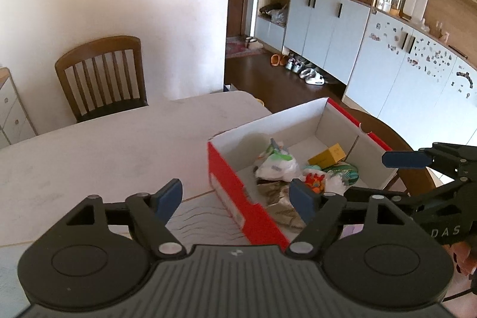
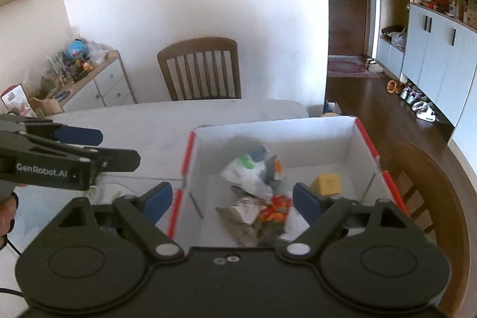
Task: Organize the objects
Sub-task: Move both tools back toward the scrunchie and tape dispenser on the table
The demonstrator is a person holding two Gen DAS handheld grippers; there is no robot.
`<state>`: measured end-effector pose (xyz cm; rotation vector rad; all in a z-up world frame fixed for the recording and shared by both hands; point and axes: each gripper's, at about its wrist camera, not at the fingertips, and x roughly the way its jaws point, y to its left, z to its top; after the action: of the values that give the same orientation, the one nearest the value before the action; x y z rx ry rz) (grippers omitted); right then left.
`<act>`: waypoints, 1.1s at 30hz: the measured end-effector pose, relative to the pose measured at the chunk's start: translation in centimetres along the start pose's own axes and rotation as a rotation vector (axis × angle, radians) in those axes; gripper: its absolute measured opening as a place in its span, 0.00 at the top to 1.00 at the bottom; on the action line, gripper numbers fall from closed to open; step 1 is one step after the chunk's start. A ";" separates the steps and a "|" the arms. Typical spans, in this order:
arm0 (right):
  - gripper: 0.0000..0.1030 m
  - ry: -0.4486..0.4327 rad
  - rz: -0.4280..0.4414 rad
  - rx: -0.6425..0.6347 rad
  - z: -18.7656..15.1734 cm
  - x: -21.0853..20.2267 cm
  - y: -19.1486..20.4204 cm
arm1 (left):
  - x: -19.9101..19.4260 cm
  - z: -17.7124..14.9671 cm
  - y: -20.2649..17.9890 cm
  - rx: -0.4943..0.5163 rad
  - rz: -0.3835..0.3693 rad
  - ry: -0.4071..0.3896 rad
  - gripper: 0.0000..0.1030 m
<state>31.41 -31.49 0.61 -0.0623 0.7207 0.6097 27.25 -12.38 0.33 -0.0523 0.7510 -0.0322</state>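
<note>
A red cardboard box [image 1: 226,184] with a white inside stands on the white table [image 1: 104,145]; it also shows in the right wrist view [image 2: 298,133]. Inside lie a white plastic bag [image 1: 277,166], a yellow small box [image 1: 326,157], an orange toy [image 1: 315,180], a green item [image 1: 342,170] and a crumpled grey wrapper [image 1: 280,198]. My left gripper [image 1: 235,197] is open and empty, above the box's near-left wall. My right gripper [image 2: 232,203] is open and empty, above the box's near end; it shows from the side in the left view [image 1: 441,169].
A wooden chair [image 1: 101,76] stands at the table's far side. Another chair back [image 2: 423,187] is right of the box. A paper with wavy lines [image 1: 202,225] lies beside the box. Cabinets [image 1: 387,55] and shoes line the right wall.
</note>
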 end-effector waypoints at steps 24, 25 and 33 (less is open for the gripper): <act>0.02 0.006 0.041 -0.049 -1.3 3.0 14.5 | -5.2 -6.2 15.3 -0.124 0.037 0.011 0.12; 0.02 0.012 0.044 -0.047 -1.3 3.4 15.0 | -5.3 -6.4 15.9 -0.130 0.046 0.010 0.12; 0.02 0.058 0.057 -0.070 -2.0 5.9 19.2 | -4.6 -8.4 21.5 -0.195 0.099 0.017 0.00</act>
<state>23.24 -13.17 -1.81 -0.1252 0.7597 0.6901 18.37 8.96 -3.99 -0.2009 0.7711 0.1358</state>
